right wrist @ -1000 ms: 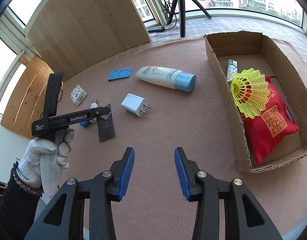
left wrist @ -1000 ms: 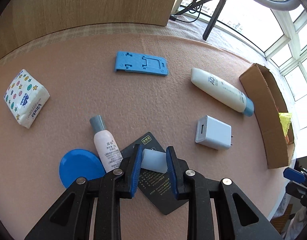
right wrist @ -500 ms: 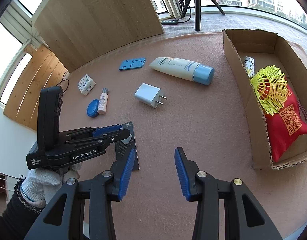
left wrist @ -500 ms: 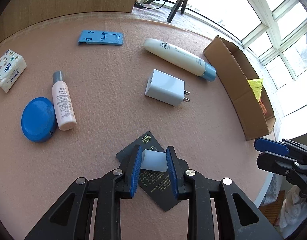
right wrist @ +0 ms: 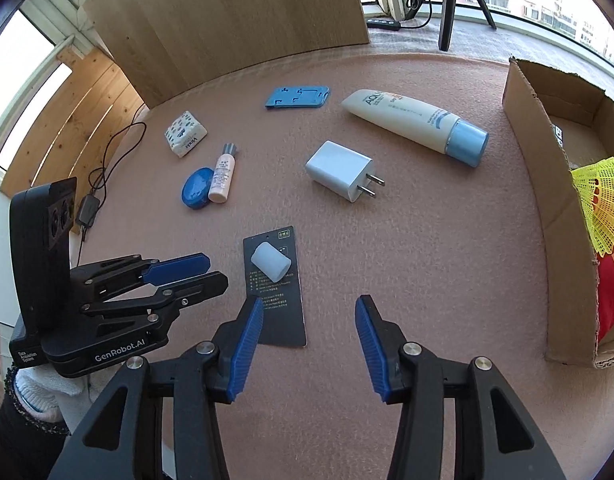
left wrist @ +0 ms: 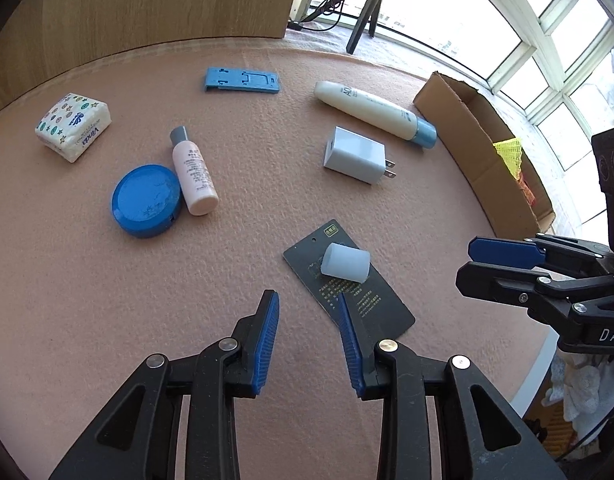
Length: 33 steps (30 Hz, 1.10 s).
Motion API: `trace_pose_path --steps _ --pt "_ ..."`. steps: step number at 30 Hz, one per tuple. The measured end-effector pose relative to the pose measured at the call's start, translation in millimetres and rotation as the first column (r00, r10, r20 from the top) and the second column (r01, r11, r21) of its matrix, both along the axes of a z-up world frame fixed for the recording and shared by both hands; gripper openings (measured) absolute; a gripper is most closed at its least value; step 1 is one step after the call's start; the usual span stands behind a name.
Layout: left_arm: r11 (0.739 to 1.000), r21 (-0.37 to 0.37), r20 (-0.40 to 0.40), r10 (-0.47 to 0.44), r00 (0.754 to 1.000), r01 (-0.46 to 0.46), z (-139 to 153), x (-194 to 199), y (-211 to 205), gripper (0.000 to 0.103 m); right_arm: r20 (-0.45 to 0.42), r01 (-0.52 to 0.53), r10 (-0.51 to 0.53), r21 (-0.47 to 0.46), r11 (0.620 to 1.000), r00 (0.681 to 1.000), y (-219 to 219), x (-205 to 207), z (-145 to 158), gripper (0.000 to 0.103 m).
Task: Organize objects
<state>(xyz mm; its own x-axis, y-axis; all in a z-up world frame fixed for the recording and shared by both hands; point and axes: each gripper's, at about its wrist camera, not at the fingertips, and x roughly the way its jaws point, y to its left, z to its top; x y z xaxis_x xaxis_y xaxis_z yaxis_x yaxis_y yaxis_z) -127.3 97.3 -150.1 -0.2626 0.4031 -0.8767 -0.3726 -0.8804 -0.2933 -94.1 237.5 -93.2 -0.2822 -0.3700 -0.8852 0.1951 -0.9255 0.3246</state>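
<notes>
1. While the black card (left wrist: 349, 288) w/ the small white cylinder (left wrist: 345, 262) stuck on it lies flat on the pink felt tabletop (left wrist: 267, 208), I see it just ahead of my left gripper (left wrist: 309, 320), nothing holding it
2. My left gripper's jaws are spread apart & empty; its right blue pad overlaps the card's near end in the left wrist view, can't tell if it touches
3. My right gripper (right wrist: 309, 344) is also spread wide w/ nothing between the pads; from its cam the card (right wrist: 274, 284) sits just beyond its left pad, cylinder (right wrist: 271, 262) on the card's far half
4. Left gripper (right wrist: 179, 270) shows side-on in the right wrist view, held by a hand in a white knit glove (right wrist: 43, 396), tips near the card's left edge
5. Further out: white charger (left wrist: 357, 155) lying flat, prongs toward the box side; cream tube w/ blue cap (left wrist: 375, 114) beyond it
6. Blue round compact (left wrist: 147, 200) touching a small pink bottle (left wrist: 193, 176) on its side; tissue pack (left wrist: 73, 126) & blue phone stand (left wrist: 241, 80) at the far side
7. Cardboard box (right wrist: 547, 184) at the right edge of the felt, holding a yellow mesh shuttlecock (right wrist: 601, 204) & a red pouch (right wrist: 613, 292)
</notes>
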Motion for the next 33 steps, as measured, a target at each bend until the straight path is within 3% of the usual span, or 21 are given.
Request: trace_pose_path --steps 4,10,13,14,25,28,33 --pt "0.998 -0.032 -0.017 -0.054 0.998 0.054 -4.7 -0.1 25.2 0.038 0.009 0.026 -0.026 0.006 1.000 1.000 7.5 2.3 -0.7 0.044" --pt "0.994 -0.104 -0.046 -0.043 0.998 0.038 -9.9 -11.3 45.8 0.040 0.024 0.074 -0.074 0.006 0.997 0.997 24.5 6.2 -2.9 0.044" --pt "0.977 -0.212 -0.119 -0.043 0.992 0.017 -9.8 -14.4 48.2 0.040 0.025 0.086 -0.086 0.005 0.996 0.996 27.3 6.7 -2.9 0.044" --pt "0.976 -0.216 -0.125 -0.023 0.992 -0.004 -9.4 -16.8 44.2 0.040 0.024 0.085 -0.085 0.006 0.996 0.996 27.1 6.7 -2.9 0.044" --pt "0.971 -0.127 -0.116 0.188 0.975 -0.202 2.4 -33.0 -37.4 0.040 0.011 -0.022 0.021 0.050 0.999 1.000 -17.6 -6.7 -7.8 0.044" --pt "0.964 -0.135 -0.107 0.213 0.971 -0.227 -0.8 -32.5 -55.6 0.040 0.013 -0.034 0.033 0.044 0.998 0.999 -29.5 -13.5 -9.1 0.044" --pt "0.978 -0.066 -0.108 0.188 0.976 -0.196 10.1 -31.2 -60.3 0.040 0.012 -0.023 0.023 0.025 0.999 1.000 -37.6 -20.9 -9.1 0.044"
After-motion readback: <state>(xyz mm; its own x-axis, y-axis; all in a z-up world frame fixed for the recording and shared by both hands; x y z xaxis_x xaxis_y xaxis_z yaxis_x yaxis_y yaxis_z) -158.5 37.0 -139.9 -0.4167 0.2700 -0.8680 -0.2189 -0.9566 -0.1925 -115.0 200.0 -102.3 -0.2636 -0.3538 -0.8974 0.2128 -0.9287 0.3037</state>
